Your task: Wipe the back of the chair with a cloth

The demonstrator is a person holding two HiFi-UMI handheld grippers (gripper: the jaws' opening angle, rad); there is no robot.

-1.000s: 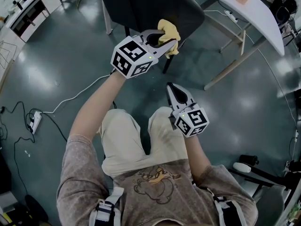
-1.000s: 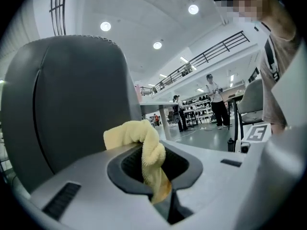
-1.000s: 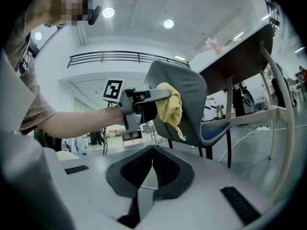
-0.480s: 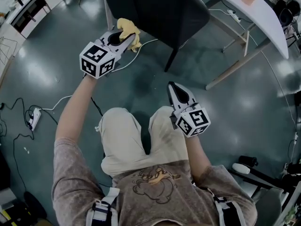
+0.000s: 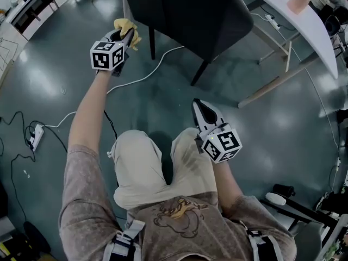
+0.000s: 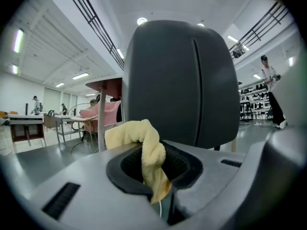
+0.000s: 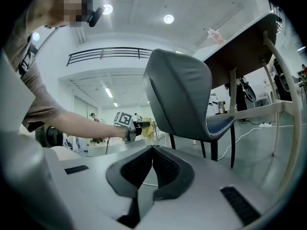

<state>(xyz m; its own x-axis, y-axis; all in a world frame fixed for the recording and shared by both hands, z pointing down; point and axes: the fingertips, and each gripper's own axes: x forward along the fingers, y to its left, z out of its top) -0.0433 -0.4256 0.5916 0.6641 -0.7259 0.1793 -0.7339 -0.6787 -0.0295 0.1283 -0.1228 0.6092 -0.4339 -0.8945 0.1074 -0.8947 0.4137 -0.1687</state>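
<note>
- Logged the left hand-held gripper [image 5: 126,32] [image 6: 156,152] raised at arm's length, up and to the left, jaws clamped on a yellow cloth [image 5: 125,25] [image 6: 140,134].
- Saw the cloth bunched between the pads, 1 fold rising above the jaws and flopping left, a thin tail hanging down through the gap.
- Found the dark grey chair [image 5: 187,10] [image 6: 180,80] [image 7: 178,92] straight ahead of that gripper, its back filling the left gripper view.
- Placed the cloth just beside the left edge of the chair back; cannot tell whether touching.
- Noted the right hand-held gripper [image 5: 198,105] [image 7: 152,150] held low over the person's right thigh, jaws closed tip to tip, nothing between them.
- Confirmed in the right gripper view the chair from its side on thin dark legs, the outstretched left arm with marker cube reaching toward its back.
- Recorded a white table [image 5: 296,18] to the chair's right, and a white cable [image 5: 142,75] across the grey floor [image 5: 272,140] passing under the chair.
</note>
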